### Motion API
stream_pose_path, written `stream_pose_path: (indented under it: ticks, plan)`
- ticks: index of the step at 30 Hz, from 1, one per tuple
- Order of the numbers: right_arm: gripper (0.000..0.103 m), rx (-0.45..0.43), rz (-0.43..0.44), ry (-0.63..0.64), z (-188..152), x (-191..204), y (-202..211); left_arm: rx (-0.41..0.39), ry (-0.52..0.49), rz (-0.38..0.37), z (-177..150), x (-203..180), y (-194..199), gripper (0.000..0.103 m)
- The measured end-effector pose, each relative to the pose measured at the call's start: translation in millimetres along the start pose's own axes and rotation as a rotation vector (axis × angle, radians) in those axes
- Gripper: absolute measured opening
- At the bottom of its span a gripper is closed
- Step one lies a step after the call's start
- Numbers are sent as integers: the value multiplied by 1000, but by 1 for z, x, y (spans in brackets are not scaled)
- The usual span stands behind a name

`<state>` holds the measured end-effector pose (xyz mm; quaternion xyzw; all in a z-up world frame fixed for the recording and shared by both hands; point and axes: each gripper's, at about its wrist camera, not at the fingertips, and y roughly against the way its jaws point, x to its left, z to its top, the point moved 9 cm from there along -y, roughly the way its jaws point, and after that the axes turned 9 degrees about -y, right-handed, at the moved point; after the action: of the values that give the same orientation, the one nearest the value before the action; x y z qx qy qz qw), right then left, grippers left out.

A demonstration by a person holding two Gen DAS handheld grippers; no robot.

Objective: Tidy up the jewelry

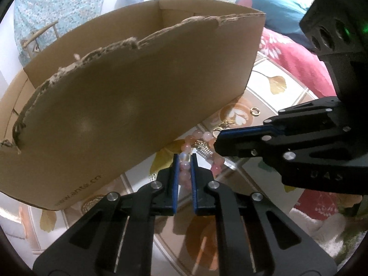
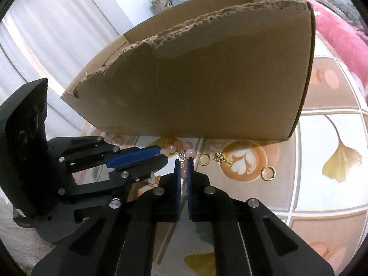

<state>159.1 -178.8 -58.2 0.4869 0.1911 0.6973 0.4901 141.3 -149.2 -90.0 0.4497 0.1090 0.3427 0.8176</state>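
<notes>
Left wrist cam: low, close, looks along its fingers [image 1: 174,172] at the box wall [image 1: 128,105]. Right wrist cam: same, from the other side. Shared: box [image 2: 207,80], pink beads [image 2: 192,153] at both fingertips, each other's gripper.

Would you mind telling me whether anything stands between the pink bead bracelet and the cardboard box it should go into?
Yes: the box's near wall rises between the pink bead bracelet and the inside of the cardboard box, so both grippers, left and right, would likely need to lift it over the torn rim.
</notes>
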Motion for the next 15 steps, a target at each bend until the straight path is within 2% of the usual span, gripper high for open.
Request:
stream_pose_path:
  ticks: [4, 9, 12, 15]
  plan:
    - [4, -16, 5, -22, -3, -5, 8, -69, -35, 5, 10, -7, 18, 8]
    - [4, -76, 58, -22, -2, 1, 31, -172, -40, 2, 21, -9, 49, 8]
    - [4, -93, 71, -1, -3, 8, 41, -205, -21, 8, 18, -5, 67, 8]
    - [4, -75, 66, 8, -7, 13, 35, -213, 12, 29, 4, 7, 78, 8]
